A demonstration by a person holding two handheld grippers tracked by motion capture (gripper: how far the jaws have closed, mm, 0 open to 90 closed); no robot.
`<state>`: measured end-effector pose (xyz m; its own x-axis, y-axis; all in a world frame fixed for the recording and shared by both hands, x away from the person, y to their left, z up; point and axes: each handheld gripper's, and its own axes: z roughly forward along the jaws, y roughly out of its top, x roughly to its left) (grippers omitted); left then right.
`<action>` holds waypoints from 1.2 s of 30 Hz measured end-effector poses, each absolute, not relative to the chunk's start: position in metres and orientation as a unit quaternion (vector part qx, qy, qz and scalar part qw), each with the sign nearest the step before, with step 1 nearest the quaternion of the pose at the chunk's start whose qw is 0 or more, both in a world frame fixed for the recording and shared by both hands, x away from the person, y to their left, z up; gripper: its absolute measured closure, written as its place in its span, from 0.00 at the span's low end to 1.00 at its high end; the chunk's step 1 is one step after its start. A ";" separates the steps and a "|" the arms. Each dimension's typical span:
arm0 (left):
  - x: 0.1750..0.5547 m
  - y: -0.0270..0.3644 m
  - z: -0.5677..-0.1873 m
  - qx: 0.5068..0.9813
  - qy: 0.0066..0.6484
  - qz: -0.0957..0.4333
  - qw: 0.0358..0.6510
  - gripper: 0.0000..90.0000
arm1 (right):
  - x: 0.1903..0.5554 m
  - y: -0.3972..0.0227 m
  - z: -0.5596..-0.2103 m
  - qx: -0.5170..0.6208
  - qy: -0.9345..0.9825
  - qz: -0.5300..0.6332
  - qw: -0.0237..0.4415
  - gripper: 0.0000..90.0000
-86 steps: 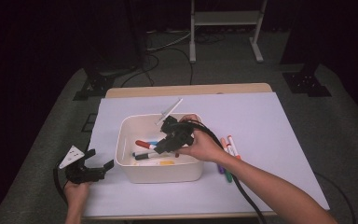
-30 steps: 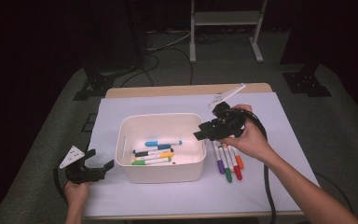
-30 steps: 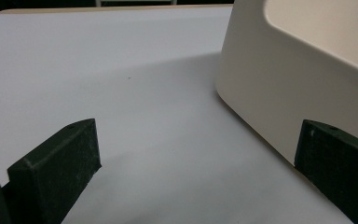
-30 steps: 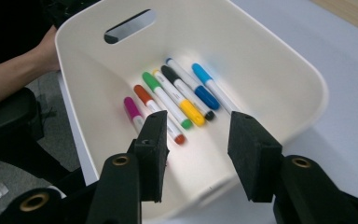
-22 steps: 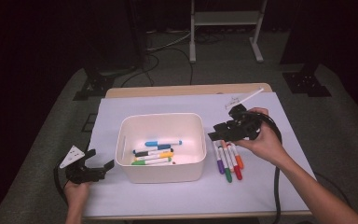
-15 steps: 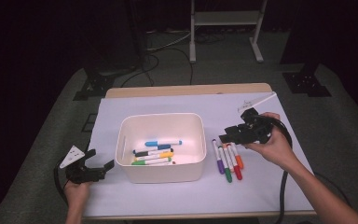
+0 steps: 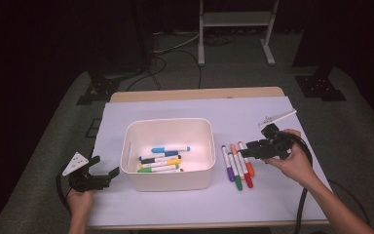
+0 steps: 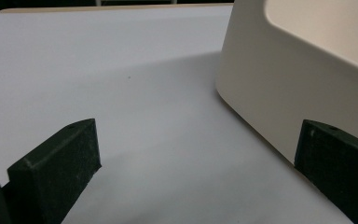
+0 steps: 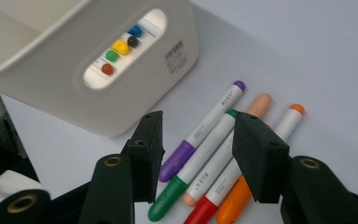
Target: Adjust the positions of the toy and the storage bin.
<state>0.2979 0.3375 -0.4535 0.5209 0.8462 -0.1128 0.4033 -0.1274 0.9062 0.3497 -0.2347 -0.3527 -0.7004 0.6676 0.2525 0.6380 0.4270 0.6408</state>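
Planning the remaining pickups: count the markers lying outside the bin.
5, side by side beside the bin: purple, green, peach, red, orange; the right claw may hide more.

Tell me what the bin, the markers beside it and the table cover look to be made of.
Bin: probably moulded plastic, cream, smooth with a soft sheen; rounded corners and a cut-out handle slot in its wall.
Markers: likely plastic, glossy white barrels with printed text and coloured caps.
Table cover: looks like matte white paper or thin sheet; its left edge looks ragged in the left gripper view.
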 end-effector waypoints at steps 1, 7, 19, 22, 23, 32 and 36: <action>0.298 0.338 -0.453 0.717 0.436 0.223 0.496 0.00 | 0.350 -0.236 -0.355 0.389 0.844 0.369 0.019 0.58; 0.298 0.337 -0.453 0.716 0.436 0.223 0.498 0.00 | 0.350 -0.241 -0.372 0.403 0.843 0.356 0.026 0.57; 0.298 0.337 -0.453 0.716 0.436 0.224 0.497 0.00 | 0.350 -0.246 -0.409 0.437 0.837 0.324 0.055 0.60; 0.297 0.337 -0.453 0.716 0.435 0.225 0.498 0.00 | 0.355 -0.244 -0.413 0.445 0.834 0.319 0.069 0.62; 0.297 0.337 -0.453 0.715 0.435 0.225 0.498 0.00 | 0.357 -0.243 -0.414 0.448 0.832 0.319 0.069 0.63; 0.297 0.338 -0.453 0.714 0.436 0.224 0.500 0.00 | 0.371 -0.235 -0.435 0.473 0.831 0.279 0.092 0.69; 0.297 0.338 -0.453 0.714 0.436 0.223 0.500 0.00 | 0.370 -0.239 -0.436 0.477 0.834 0.246 0.130 0.76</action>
<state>0.2972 0.3378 -0.4534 0.5202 0.8460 -0.1168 0.3992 -0.1199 0.9090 0.3700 -0.2393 -0.4360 -0.5105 0.8597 0.0170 0.7317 0.4239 0.5337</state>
